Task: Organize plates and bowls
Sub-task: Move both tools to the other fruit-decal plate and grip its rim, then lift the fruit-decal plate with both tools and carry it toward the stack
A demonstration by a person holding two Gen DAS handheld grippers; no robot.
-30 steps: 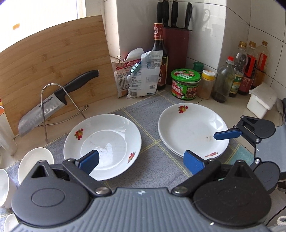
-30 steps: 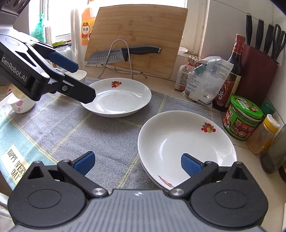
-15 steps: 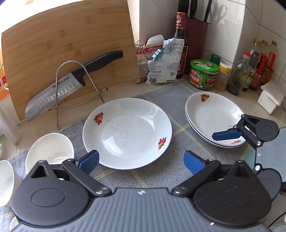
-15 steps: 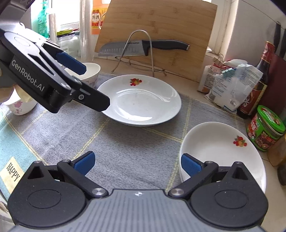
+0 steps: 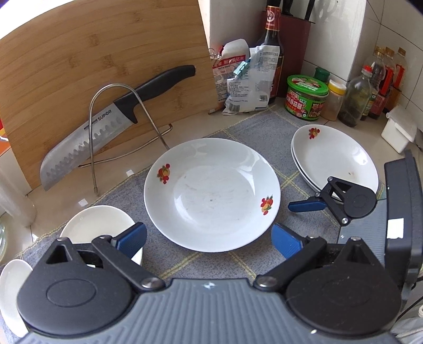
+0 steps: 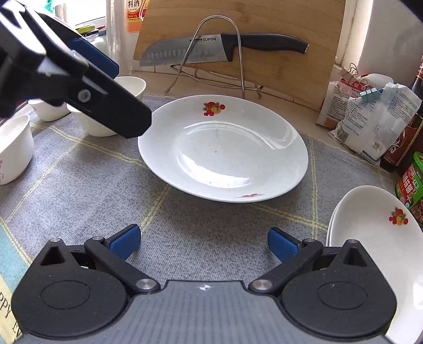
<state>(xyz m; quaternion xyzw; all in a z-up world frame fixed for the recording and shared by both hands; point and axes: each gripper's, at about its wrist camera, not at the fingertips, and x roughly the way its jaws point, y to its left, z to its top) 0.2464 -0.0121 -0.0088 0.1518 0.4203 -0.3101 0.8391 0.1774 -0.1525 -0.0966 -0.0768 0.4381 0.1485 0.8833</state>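
Nearest me, at the bottom of each wrist view, both tools are empty: my left gripper [image 5: 208,239] has its jaws spread wide, and my right gripper [image 6: 203,244] is spread just as wide over bare grey mat [image 6: 79,190].

Just past them, in the middle of both frames, lies the single plate [image 5: 211,193], flat on the mat. It looks like the next thing to lift onto the stack of plates [image 5: 334,156] at the right of the left view. Its rim sits low against the cloth, so I judge a finger could skid over the glaze or bunch the fabric instead of getting under.

At the lower left of the left view the bowls [image 5: 97,227] sit right beside my left finger; a careless swing could knock one. My two tools are also close together and could clash over the plate.

Farthest back, the knife [image 6: 211,47] rests in a wire stand against the cutting board [image 6: 277,21]; an overshoot could tip it.
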